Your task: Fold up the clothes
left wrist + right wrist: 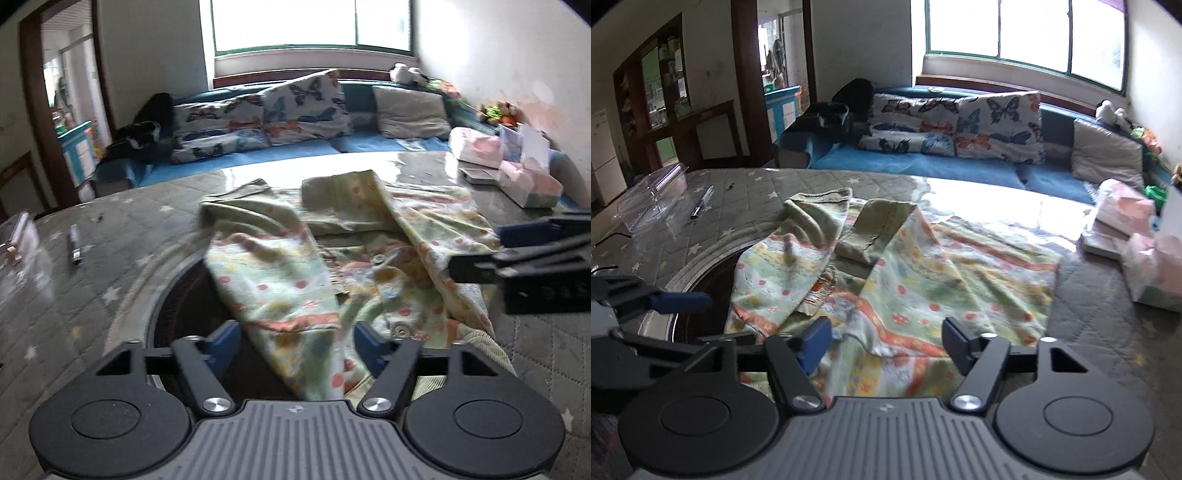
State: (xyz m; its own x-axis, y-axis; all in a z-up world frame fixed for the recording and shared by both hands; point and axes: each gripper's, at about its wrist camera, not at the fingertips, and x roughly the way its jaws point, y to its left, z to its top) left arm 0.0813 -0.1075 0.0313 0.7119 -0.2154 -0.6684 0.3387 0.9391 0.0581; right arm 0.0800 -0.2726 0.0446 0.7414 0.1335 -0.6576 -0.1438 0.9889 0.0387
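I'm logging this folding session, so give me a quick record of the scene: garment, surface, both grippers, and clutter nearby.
garment: patterned pajama top, rumpled, sleeves folded inward
surface: quilted star-print table cover
left gripper: jaws apart, cloth edge lying between them, pads not pressing it
right gripper: jaws apart over the near hem, nothing clamped
left of garment: pen, clear plastic box
right of garment: pink packages
background: blue sofa with butterfly cushions
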